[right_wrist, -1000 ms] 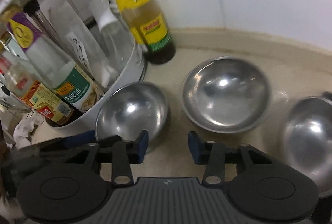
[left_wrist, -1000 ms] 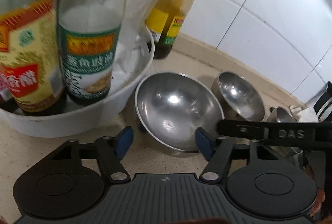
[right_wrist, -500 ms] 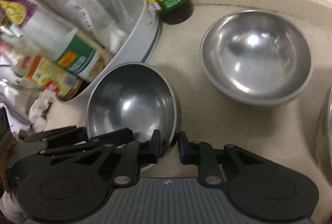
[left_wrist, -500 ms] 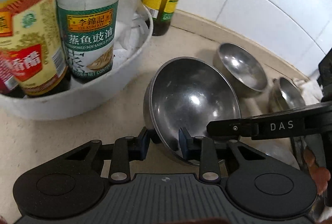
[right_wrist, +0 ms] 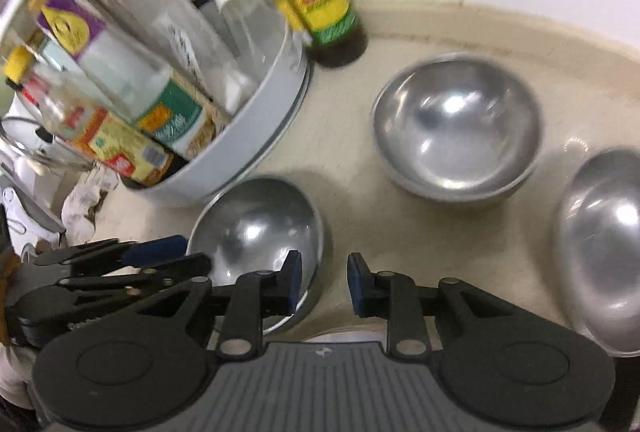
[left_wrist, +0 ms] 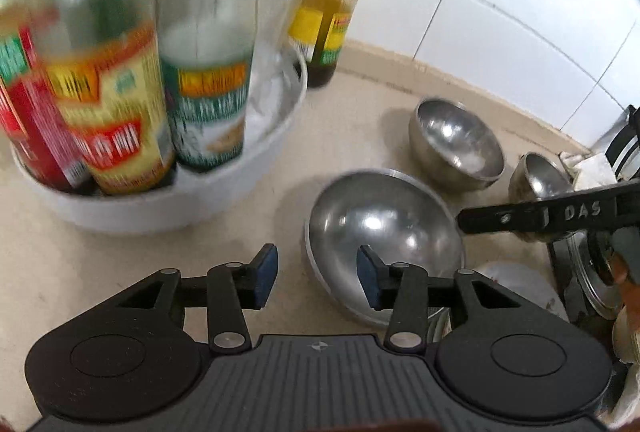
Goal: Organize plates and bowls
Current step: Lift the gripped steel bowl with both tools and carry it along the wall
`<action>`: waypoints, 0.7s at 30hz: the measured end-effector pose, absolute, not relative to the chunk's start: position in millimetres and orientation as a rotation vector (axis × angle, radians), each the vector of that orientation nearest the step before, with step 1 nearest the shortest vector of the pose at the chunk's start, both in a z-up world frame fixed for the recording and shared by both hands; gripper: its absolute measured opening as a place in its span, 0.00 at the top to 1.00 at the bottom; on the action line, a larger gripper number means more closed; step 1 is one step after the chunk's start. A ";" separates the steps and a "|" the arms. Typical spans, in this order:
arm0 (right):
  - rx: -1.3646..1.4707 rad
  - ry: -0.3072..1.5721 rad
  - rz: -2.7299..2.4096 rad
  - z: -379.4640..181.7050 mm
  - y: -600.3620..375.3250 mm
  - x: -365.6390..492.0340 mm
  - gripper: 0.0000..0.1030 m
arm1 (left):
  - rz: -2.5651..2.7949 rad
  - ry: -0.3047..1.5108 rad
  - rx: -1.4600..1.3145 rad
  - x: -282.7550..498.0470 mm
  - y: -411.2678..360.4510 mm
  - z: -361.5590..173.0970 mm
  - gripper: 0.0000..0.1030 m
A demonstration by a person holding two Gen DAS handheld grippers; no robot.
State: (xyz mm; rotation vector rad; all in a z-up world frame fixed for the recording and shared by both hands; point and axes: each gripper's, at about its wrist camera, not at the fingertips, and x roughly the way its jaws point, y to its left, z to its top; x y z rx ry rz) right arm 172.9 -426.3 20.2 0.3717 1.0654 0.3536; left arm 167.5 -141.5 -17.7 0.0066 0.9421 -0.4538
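1. Two grippers were clamped on the rim of the large round steel bowl (left_wrist: pixel 384 232) half a second ago; now both have let go. The fingers of the left gripper (left_wrist: pixel 316 282) are opening, with the bowl's near rim between them but no pad pressing on it. The fingers of the right gripper (right_wrist: pixel 320 282) are also opening; the bowl's right edge is at the left pad, and I cannot tell if it still touches.

2. One second ago this bowl stood next to the white round tray of sauce bottles (left_wrist: pixel 168 216). Now it lies a little apart from the tray and nearer to the grippers, on the beige stone table (left_wrist: pixel 352 127).

3. My judgement: the bowl was only lifted and set down again, and not yet stacked. The medium steel bowl (right_wrist: pixel 456 127) and the third steel bowl at the right edge (right_wrist: pixel 604 244) are still separate, so most of the organizing remains.

4. Only the left view shows the small steel bowl (left_wrist: pixel 540 175) behind the right gripper's black arm, and a dark rack (left_wrist: pixel 624 147) at the far right.

5. Only the right view shows the white crumpled cloth (right_wrist: pixel 84 203) left of the tray, and the tops of the bottles.
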 end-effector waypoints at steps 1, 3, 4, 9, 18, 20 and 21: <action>0.371 1.047 0.345 26.5 -432.0 172.0 0.77 | -0.459 0.930 0.016 167.7 -143.4 -12.0 0.48; 0.372 1.014 0.310 38.4 -447.1 172.4 0.76 | -0.479 0.898 0.040 169.5 -151.2 1.0 0.45; 0.371 1.002 0.288 43.0 -454.0 174.9 0.76 | -0.488 0.890 0.048 172.5 -159.3 4.9 0.43; 0.303 0.991 0.165 53.7 -483.0 202.0 0.75 | -0.555 0.885 0.115 196.9 -203.5 12.9 0.41; 0.171 1.043 0.114 42.7 -503.7 244.7 0.75 | -0.590 0.950 0.155 242.6 -266.6 -4.7 0.37; 0.180 1.071 0.113 32.3 -508.3 249.9 0.75 | -0.606 0.962 0.170 249.4 -278.9 -10.0 0.36; 0.192 1.082 0.116 27.4 -510.8 252.3 0.75 | -0.613 0.968 0.178 251.8 -284.9 -13.1 0.35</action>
